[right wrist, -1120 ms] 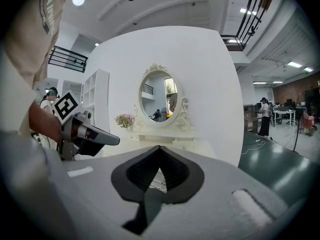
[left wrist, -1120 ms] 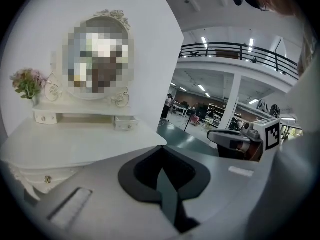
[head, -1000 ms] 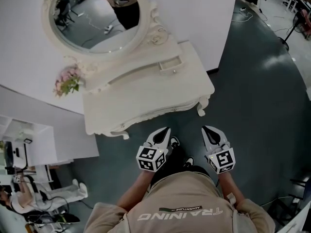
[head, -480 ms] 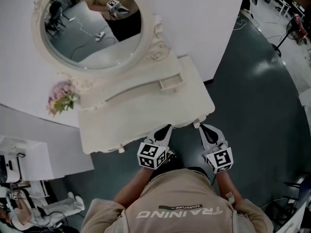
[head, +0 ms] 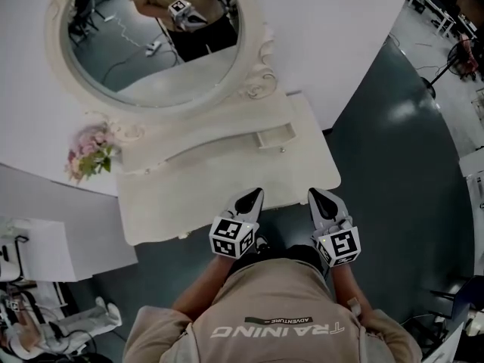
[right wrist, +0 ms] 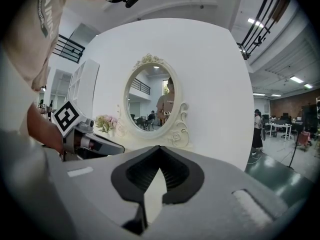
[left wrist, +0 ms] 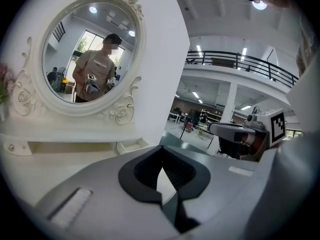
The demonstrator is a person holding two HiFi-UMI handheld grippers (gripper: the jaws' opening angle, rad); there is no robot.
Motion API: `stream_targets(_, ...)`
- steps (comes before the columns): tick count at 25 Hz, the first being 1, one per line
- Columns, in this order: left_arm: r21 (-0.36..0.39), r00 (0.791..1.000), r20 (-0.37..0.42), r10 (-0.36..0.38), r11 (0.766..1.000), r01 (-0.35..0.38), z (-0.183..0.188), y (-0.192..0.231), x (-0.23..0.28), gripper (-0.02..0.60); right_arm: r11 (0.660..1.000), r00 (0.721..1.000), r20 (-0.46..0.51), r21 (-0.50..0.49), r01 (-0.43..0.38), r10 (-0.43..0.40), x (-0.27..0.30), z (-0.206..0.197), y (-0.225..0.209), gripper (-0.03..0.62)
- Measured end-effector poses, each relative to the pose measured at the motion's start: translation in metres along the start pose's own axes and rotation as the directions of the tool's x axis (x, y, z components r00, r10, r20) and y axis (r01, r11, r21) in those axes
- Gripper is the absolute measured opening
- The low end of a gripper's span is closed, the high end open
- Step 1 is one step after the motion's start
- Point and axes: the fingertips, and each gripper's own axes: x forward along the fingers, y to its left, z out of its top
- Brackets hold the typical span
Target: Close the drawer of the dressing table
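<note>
The white dressing table [head: 219,174] stands against a white wall, with an oval mirror [head: 151,40] on it. A small drawer [head: 274,137] under the mirror's right side is pulled out; it also shows in the left gripper view as the drawer [left wrist: 132,145]. My left gripper [head: 255,193] and right gripper [head: 313,193] hover side by side over the table's front edge, well short of the drawer. In their own views the left gripper [left wrist: 160,149] and the right gripper [right wrist: 160,149] are both shut, with nothing held.
Pink flowers [head: 87,153] stand at the table's back left. A white cabinet [head: 53,240] sits to the left, with a seated person [head: 23,331] beyond it. Dark floor [head: 401,172] spreads out to the right of the table.
The person has stepped toward the table. Both grippers moved forward from above the floor to above the table's front edge, still shut.
</note>
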Motion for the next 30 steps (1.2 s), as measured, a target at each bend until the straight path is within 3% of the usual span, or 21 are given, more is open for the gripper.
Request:
stream_targets(9, -0.048, 0.999, -0.008, 0.035, 0.998, -0.036, -0.003, 0.018, 0.009, 0.018, 0.999, 0.999, -0.037, -0.001, -0.033, 0.033, 0.018, -0.002, -0.005, 0.002)
stream_targets(30, -0.043, 0.971, -0.005, 0.239, 0.97, -0.239, 0.062, 0.073, 0.107, 0.018, 0.968, 0.968, 0.013, -0.013, -0.25, 0.25, 0.152, 0.016, -0.106, 0.002)
